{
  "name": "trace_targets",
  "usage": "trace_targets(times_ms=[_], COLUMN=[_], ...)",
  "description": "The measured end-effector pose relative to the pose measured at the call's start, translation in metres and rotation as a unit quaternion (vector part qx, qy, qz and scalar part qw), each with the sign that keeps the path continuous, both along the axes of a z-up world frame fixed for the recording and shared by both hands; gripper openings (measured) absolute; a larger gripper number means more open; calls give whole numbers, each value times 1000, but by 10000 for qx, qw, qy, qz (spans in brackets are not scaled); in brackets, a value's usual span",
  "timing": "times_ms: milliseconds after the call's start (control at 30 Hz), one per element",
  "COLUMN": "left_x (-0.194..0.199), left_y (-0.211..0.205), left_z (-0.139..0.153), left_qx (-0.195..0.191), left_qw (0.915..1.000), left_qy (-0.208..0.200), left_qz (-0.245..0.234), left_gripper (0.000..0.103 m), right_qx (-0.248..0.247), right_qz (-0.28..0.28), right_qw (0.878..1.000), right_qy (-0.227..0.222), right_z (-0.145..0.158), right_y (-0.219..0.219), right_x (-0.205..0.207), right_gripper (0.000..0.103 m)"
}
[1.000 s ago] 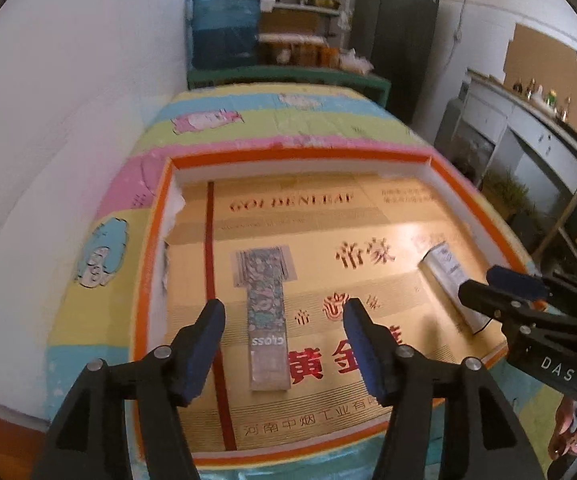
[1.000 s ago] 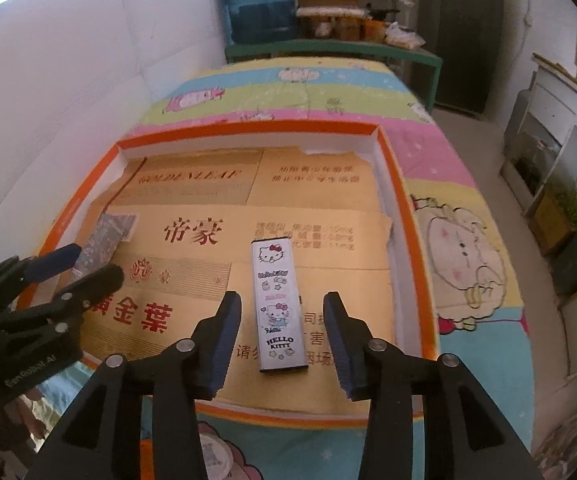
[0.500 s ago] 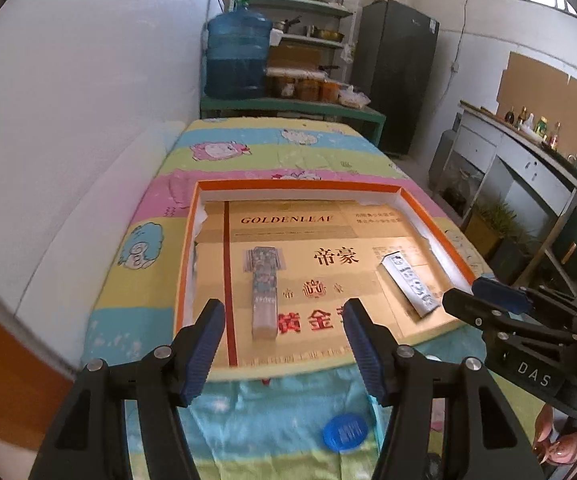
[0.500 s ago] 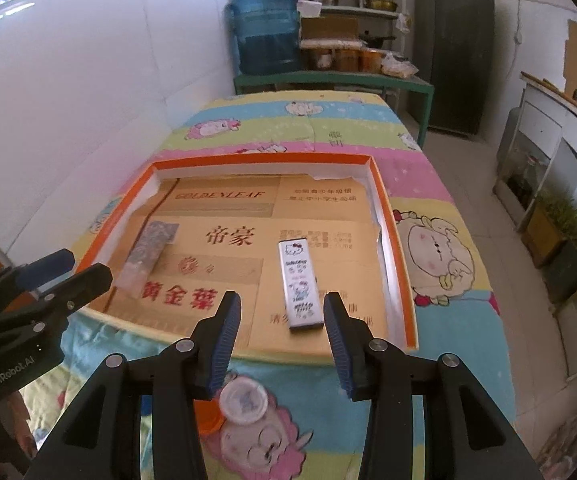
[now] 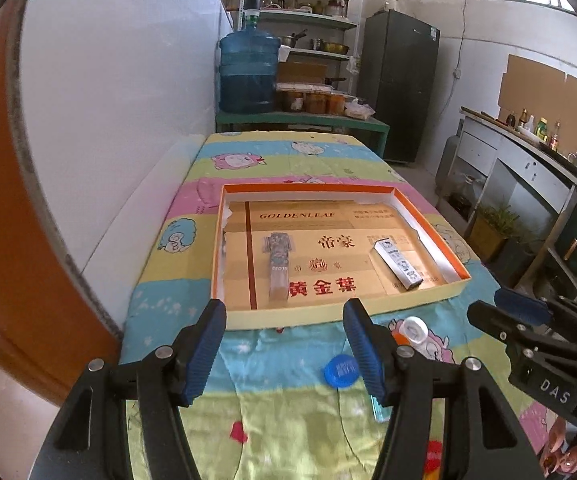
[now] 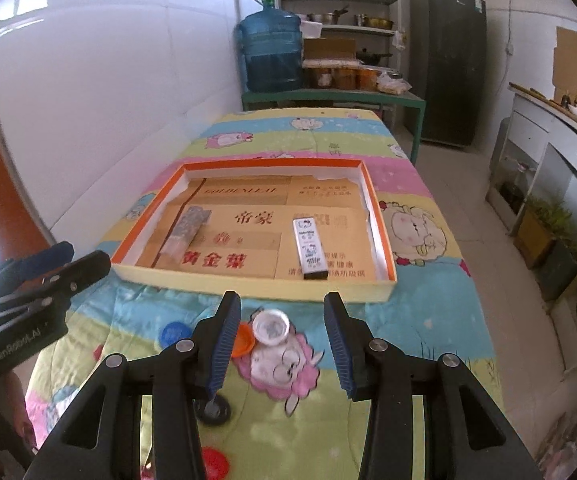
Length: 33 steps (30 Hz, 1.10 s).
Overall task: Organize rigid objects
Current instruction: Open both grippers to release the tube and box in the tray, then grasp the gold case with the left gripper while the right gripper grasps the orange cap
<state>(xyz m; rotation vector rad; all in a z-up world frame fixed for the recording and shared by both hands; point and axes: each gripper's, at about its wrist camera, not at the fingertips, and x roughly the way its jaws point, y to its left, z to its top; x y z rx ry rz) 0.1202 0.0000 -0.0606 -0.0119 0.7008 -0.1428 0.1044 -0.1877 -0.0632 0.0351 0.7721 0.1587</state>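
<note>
An orange-rimmed shallow box [image 5: 428,224] [image 6: 384,240] lined with gold cardboard lies on the cartoon-print cloth. Inside lie a patterned slim box [image 5: 278,260] [image 6: 186,230] at the left and a white Hello Kitty slim box [image 5: 396,262] [image 6: 309,248] at the right. My left gripper [image 5: 284,350] is open and empty, held back from the box's near edge. My right gripper [image 6: 282,342] is open and empty, above a white lid [image 6: 270,327] and an orange lid [image 6: 244,340]. A blue lid [image 5: 341,369] [image 6: 174,334] lies on the cloth.
A red lid [image 6: 214,460] and a dark round object [image 6: 212,408] lie near the front edge. A white wall runs along the left. A water jug [image 5: 248,76], shelves and a dark fridge [image 5: 402,88] stand behind the table. Counters line the right side.
Both grippers have pulled back and up away from the two slim boxes, which stay lying in the orange-rimmed box. The lids on the cloth have come into view.
</note>
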Motion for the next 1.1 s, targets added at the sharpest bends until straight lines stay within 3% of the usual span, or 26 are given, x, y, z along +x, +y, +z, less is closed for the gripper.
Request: trace_targets(times_ms=[400,500,667,1100], left_x=[-38,-44,-58,-79], left_y=[0,0,-1,-1], left_z=[0,-2,-6,-31], left_qx=[-111,-105,-143,-287], left_qw=[9999,9998,9997,9989], left_qy=[29,27,-2,193], left_qz=[-110,-138,-199,-331], left_gripper=[61,61,61,61], right_qx=[48,18,-70,-104], right_qz=[94,174,367,682], right_qw=[9999,9998,9993,9963], right_qy=[70,99,91,519], right_z=[-5,-8,-16,-66], right_y=[3,6,14,26], right_x=[-52,-63,-82,-117], right_gripper=[45,51,51,51])
